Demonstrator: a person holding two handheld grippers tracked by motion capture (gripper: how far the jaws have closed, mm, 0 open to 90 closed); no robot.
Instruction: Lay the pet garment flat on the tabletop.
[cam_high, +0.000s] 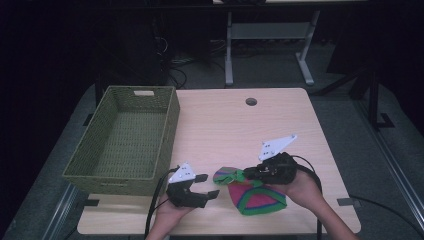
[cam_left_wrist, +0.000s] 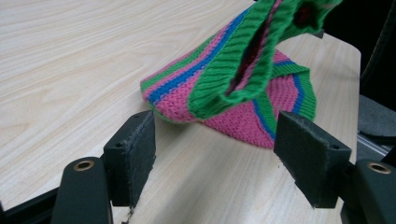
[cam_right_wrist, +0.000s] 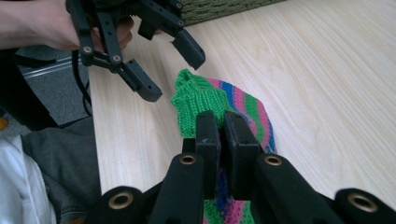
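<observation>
A knitted hat (cam_high: 257, 197) in pink, green and blue lies near the table's front edge. My right gripper (cam_high: 247, 173) is shut on its green ribbed rim and holds that rim up off the table while the crown stays down. In the right gripper view the two jaws (cam_right_wrist: 223, 126) stand pressed together on the green rim (cam_right_wrist: 201, 98). My left gripper (cam_high: 207, 186) is open just left of the hat, with nothing between its pads. In the left gripper view, the raised rim (cam_left_wrist: 224, 88) hangs beyond the open jaws (cam_left_wrist: 215, 154), apart from them.
A green woven basket (cam_high: 167, 135) stands empty at the table's left side, just behind my left hand. The light wooden table (cam_high: 240, 125) has a cable hole (cam_high: 251, 102) near its far edge. The person's lap shows below the front edge.
</observation>
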